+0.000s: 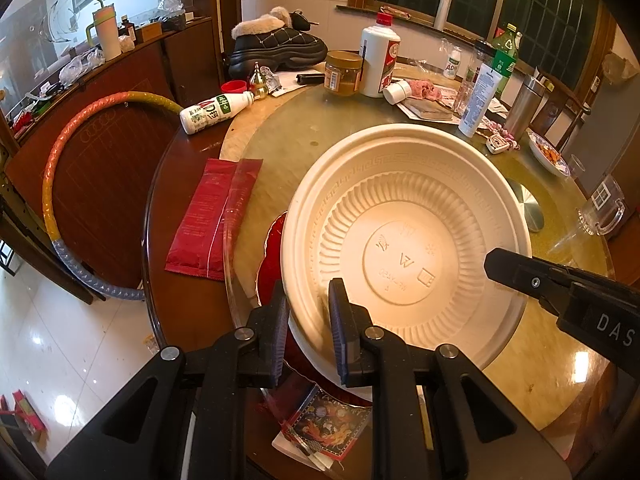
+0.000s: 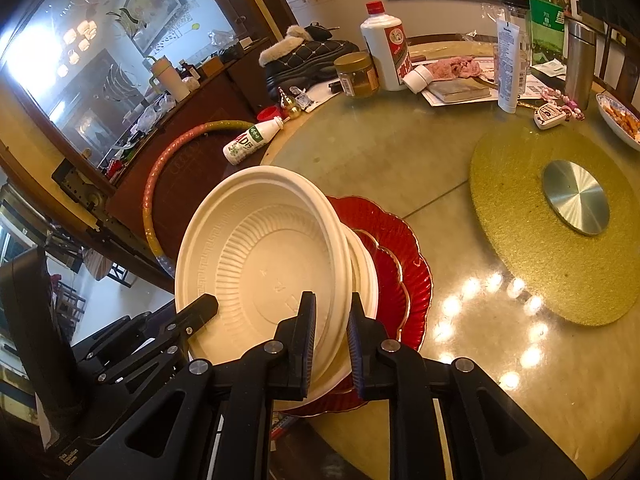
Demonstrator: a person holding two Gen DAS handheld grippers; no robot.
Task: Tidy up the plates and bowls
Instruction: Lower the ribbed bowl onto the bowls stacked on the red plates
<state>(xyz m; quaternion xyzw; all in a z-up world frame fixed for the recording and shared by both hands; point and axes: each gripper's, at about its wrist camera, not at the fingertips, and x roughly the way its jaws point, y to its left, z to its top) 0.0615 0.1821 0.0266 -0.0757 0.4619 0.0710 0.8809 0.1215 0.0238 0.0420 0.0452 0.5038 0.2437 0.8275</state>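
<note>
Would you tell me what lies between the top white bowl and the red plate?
Another white bowl sits nested under the top white bowl, above the red plate, shown in the right wrist view.

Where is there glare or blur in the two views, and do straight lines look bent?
Left wrist view: warm light washes out the white bowl near the left gripper; the floor reflects lamps. Right wrist view: bright lamp spots on the glass tabletop; the mirror is overexposed. Both views: fisheye bends edges; corners are dark.
</note>
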